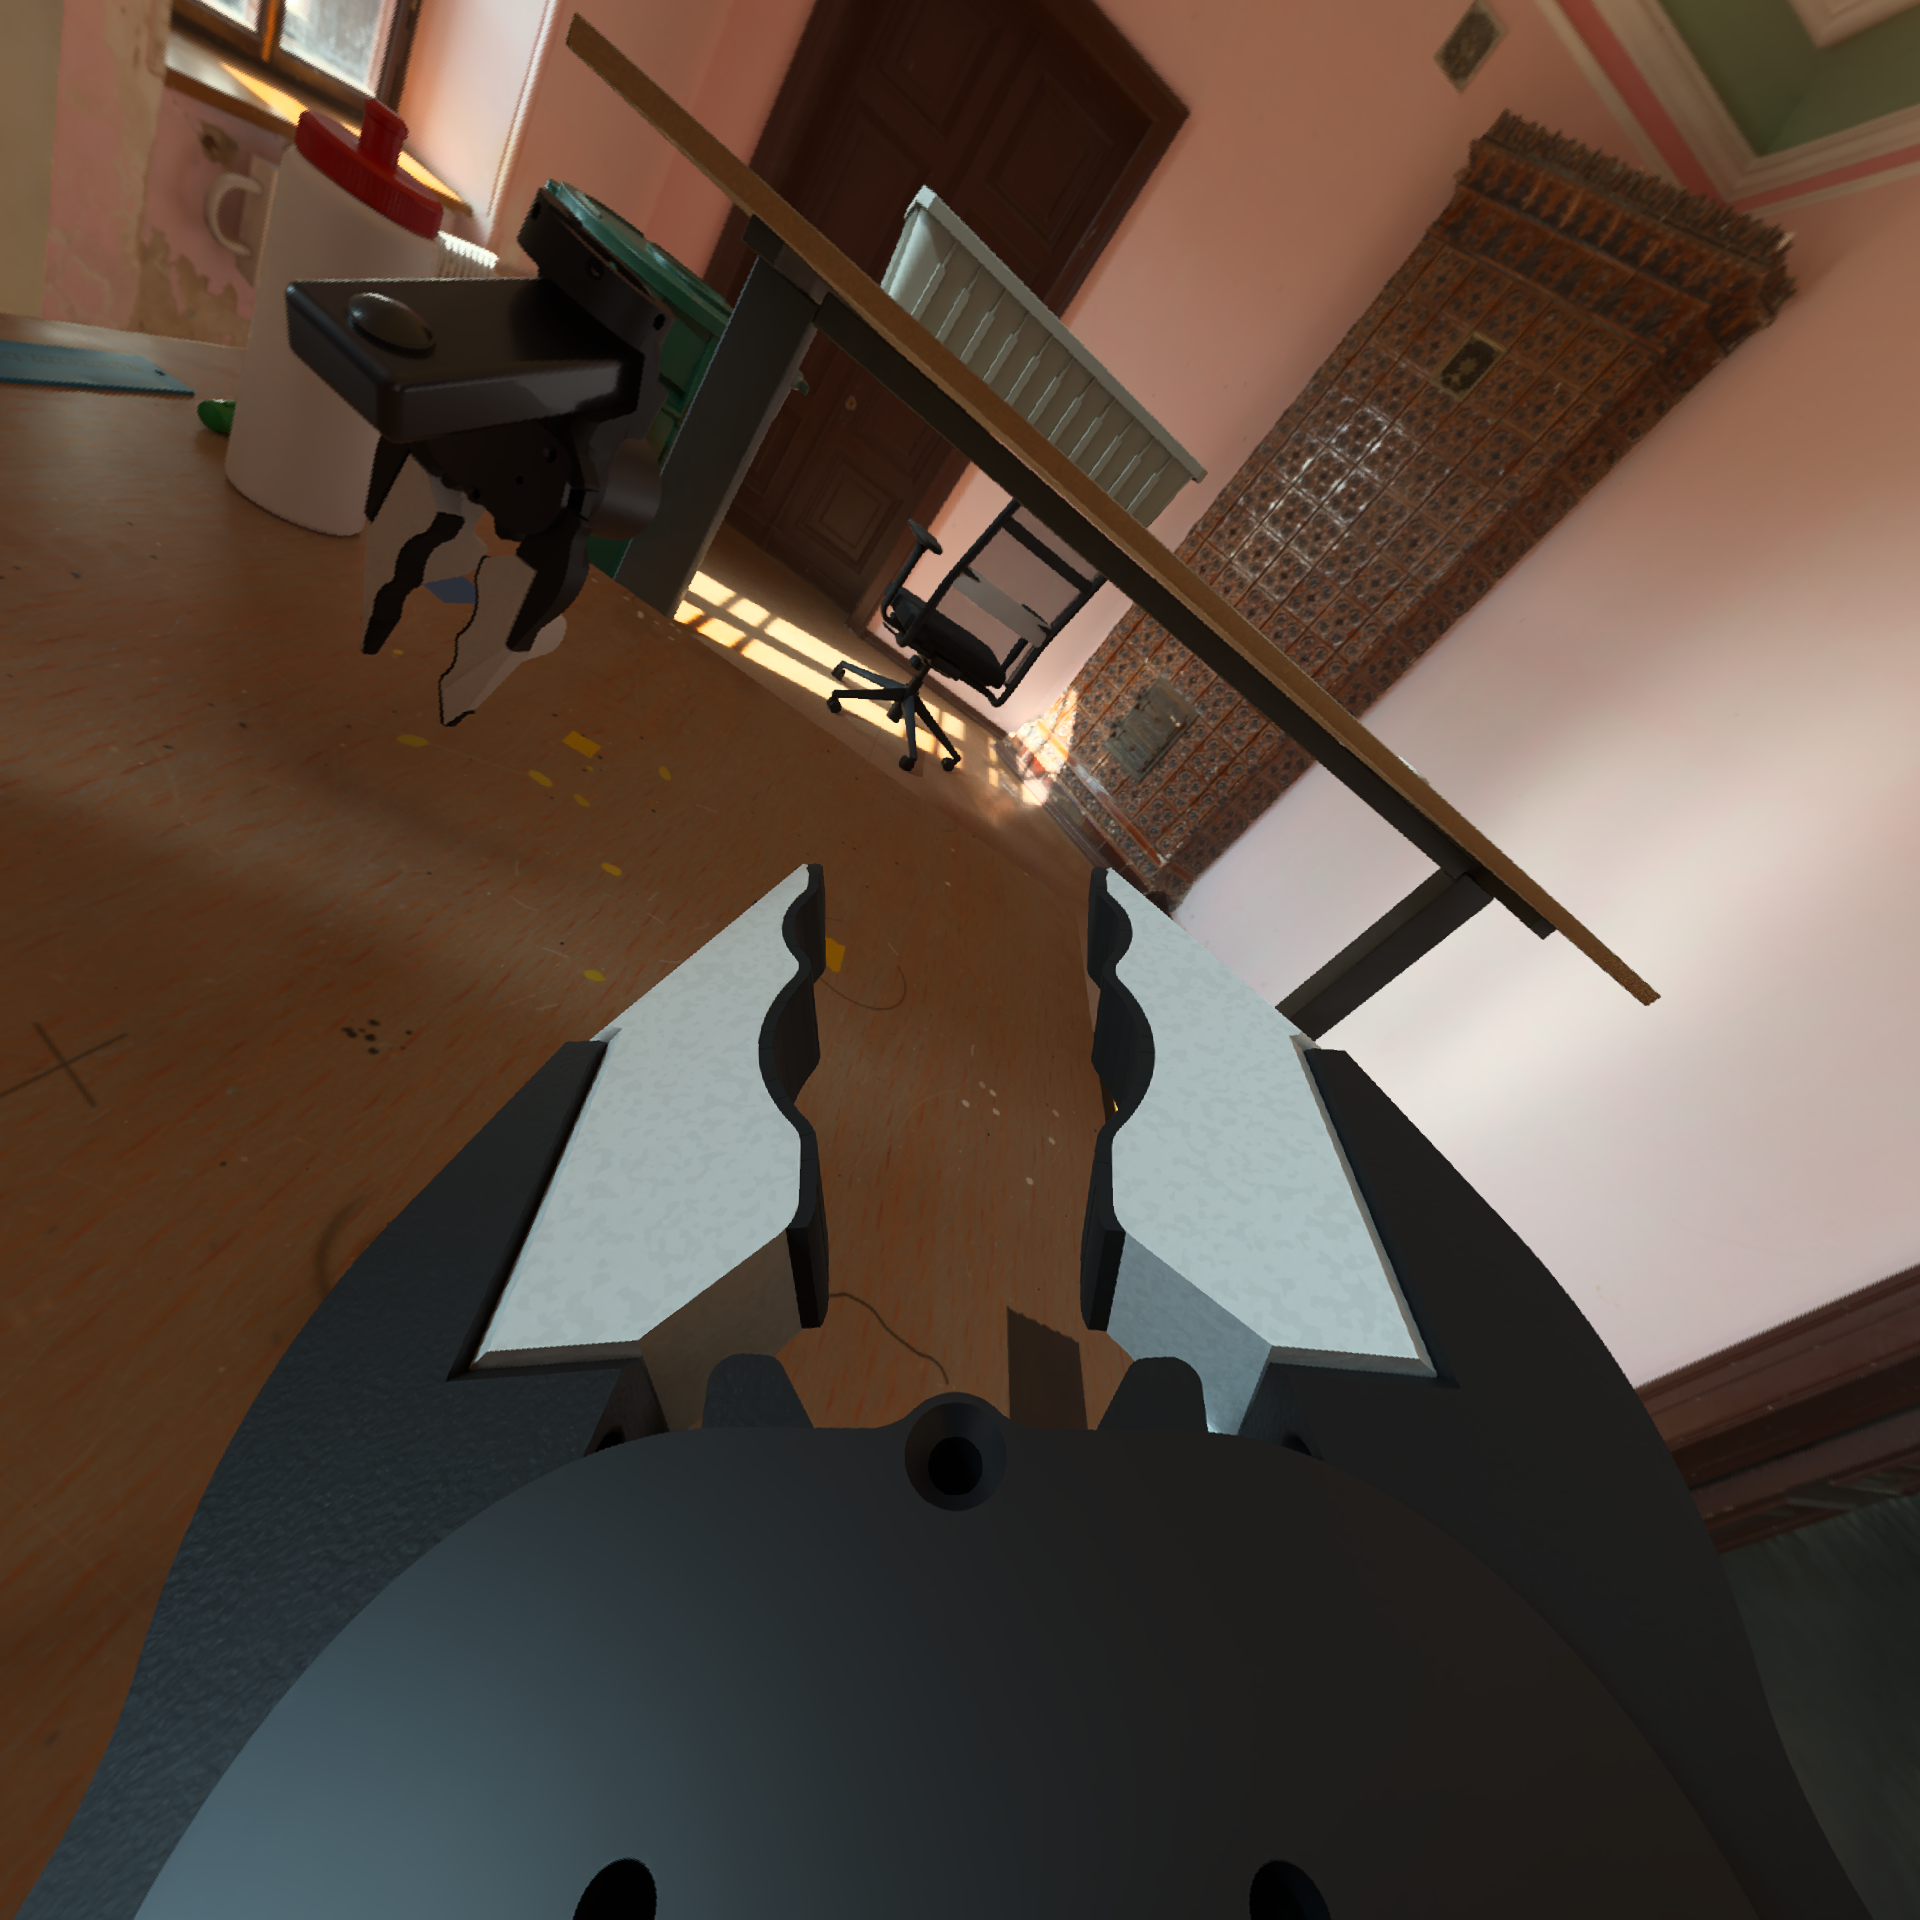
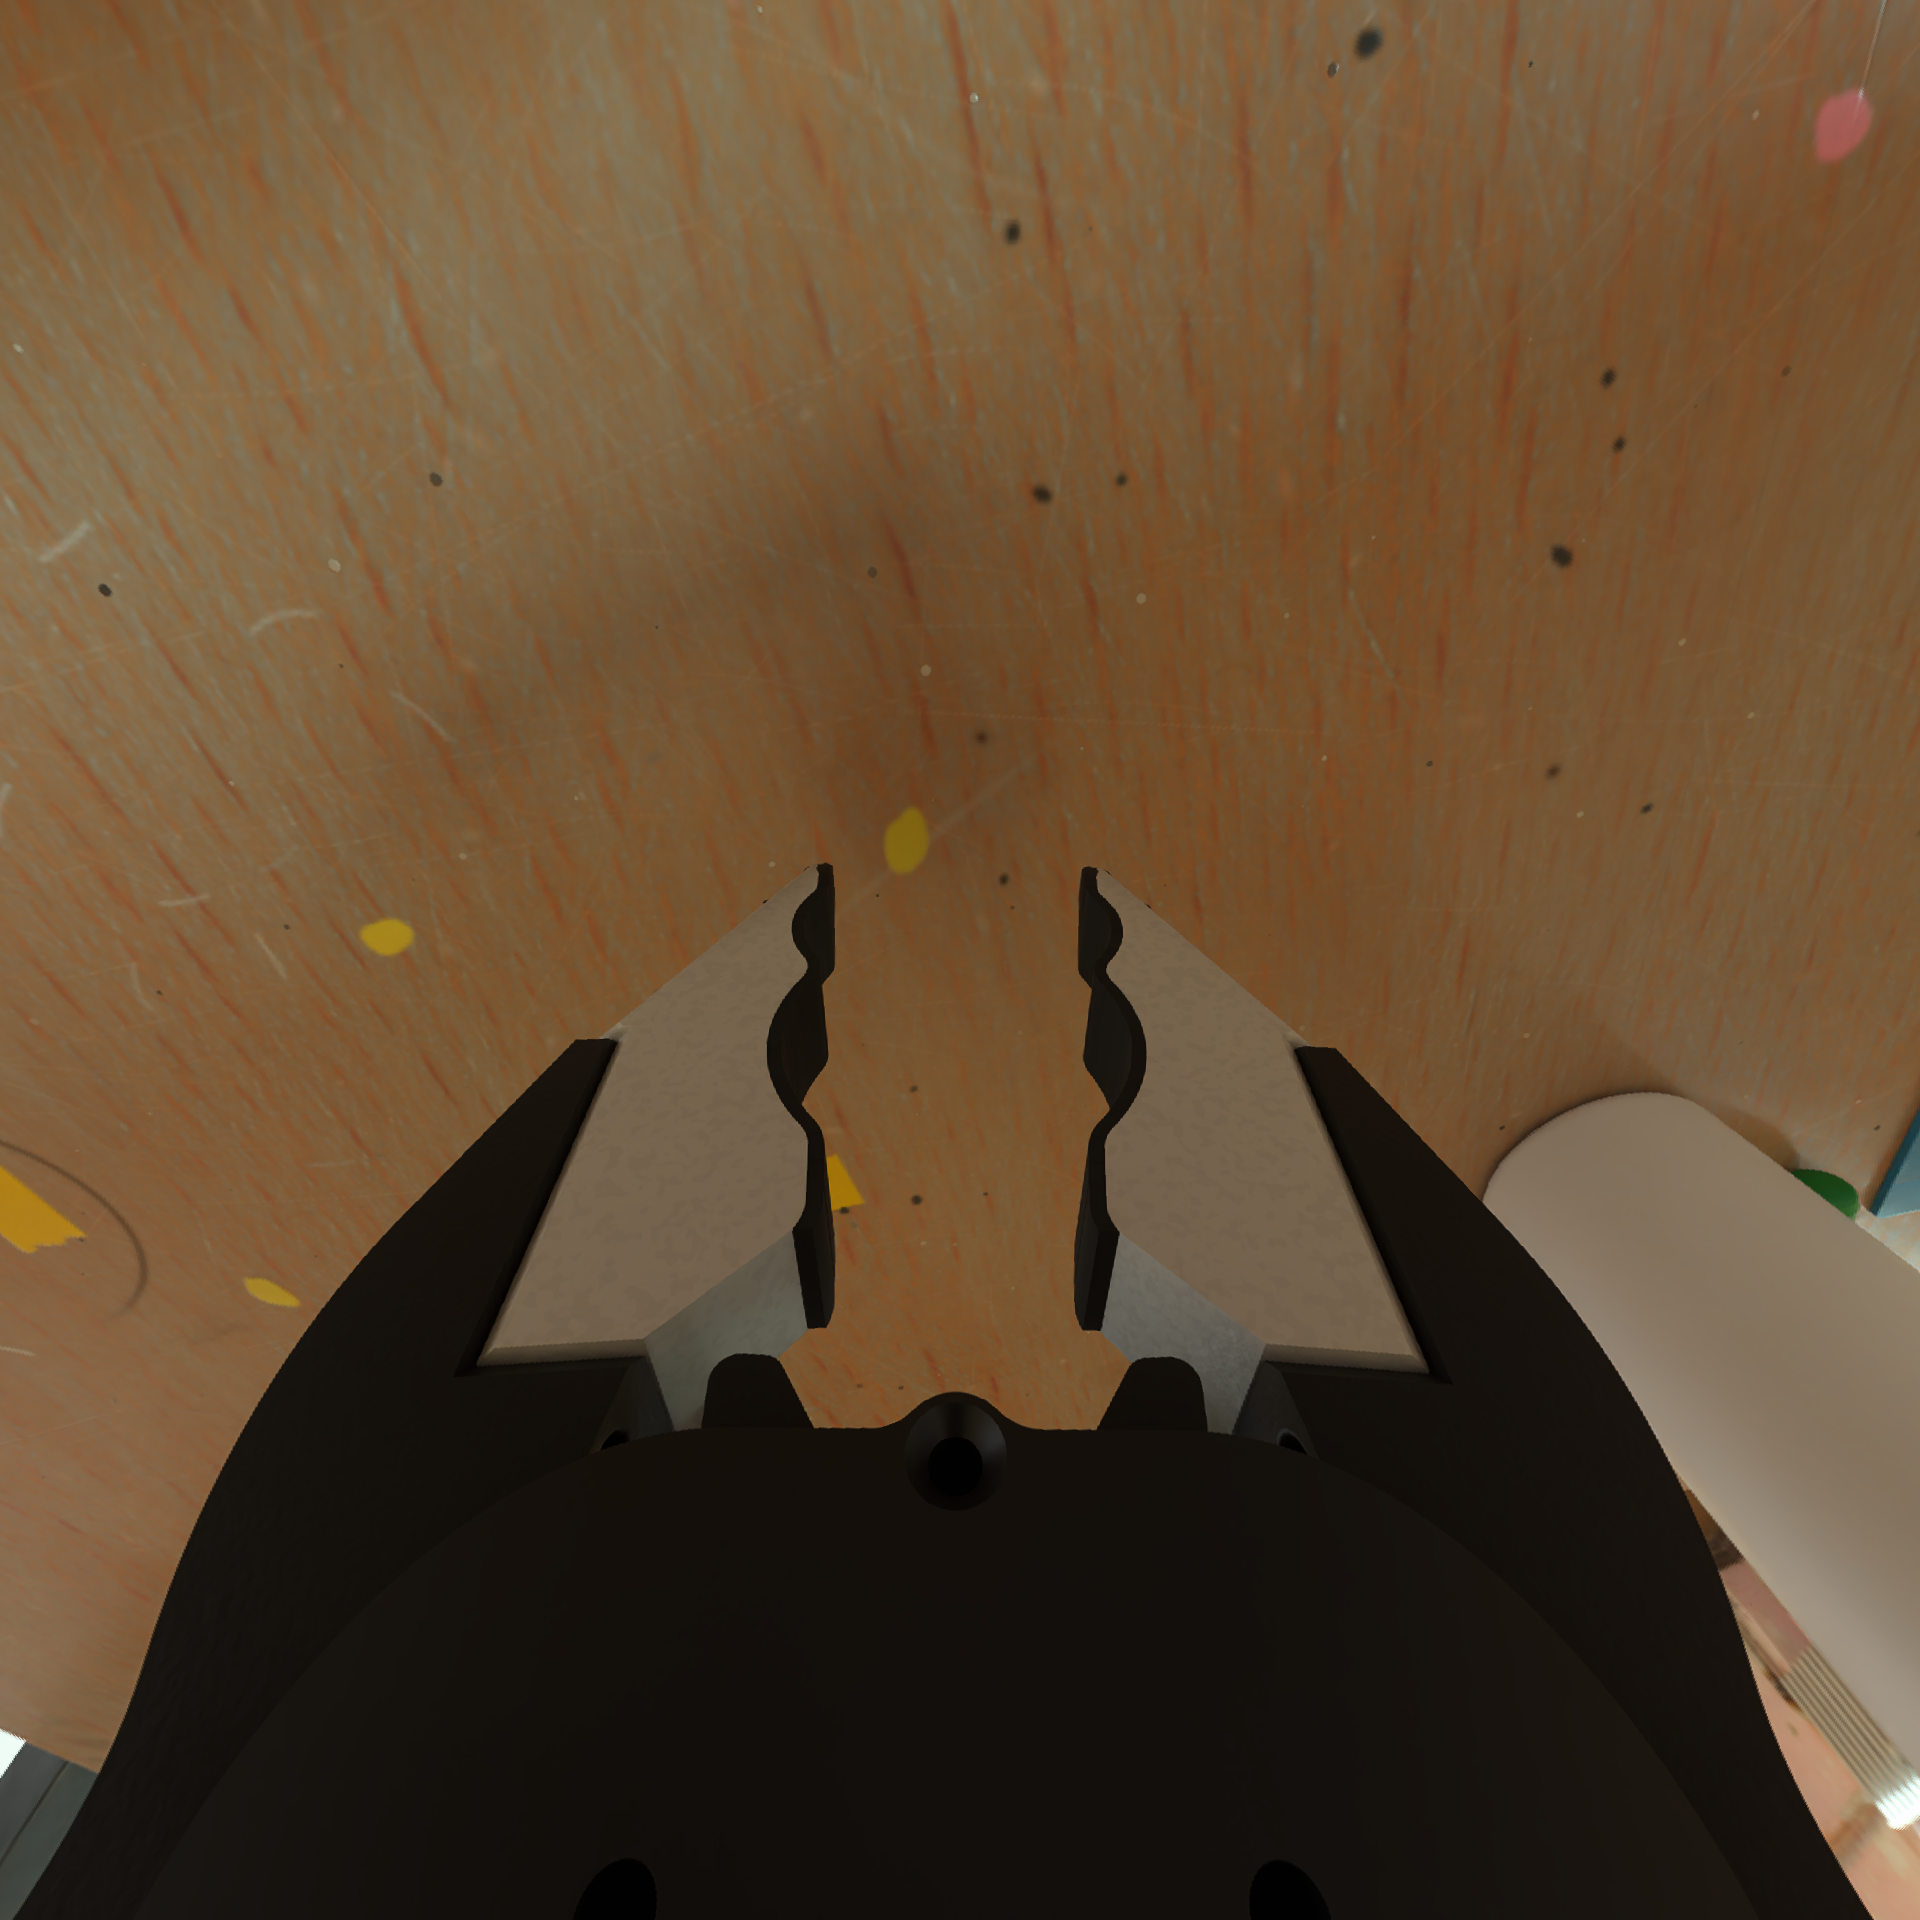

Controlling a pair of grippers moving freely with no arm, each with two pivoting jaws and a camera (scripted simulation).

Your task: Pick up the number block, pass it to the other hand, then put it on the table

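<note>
**A scuffed wooden table, flecked with paint**

The table [image 1: 260,935] is warm orange-brown wood with streaky grain, fine scratches and a scatter of small black specks. Yellow paint spots [image 2: 905,840] dot it, a pink spot [image 2: 1841,123] sits toward one edge, and a thin pencilled cross [image 1: 68,1060] marks it in the left wrist view. Standing on it is a white bottle [image 1: 312,343] with a red cap. Just beside the bottle's base lies a small green thing [image 1: 216,414], and near that a flat blue item [image 1: 94,372] rests on the wood.
</note>
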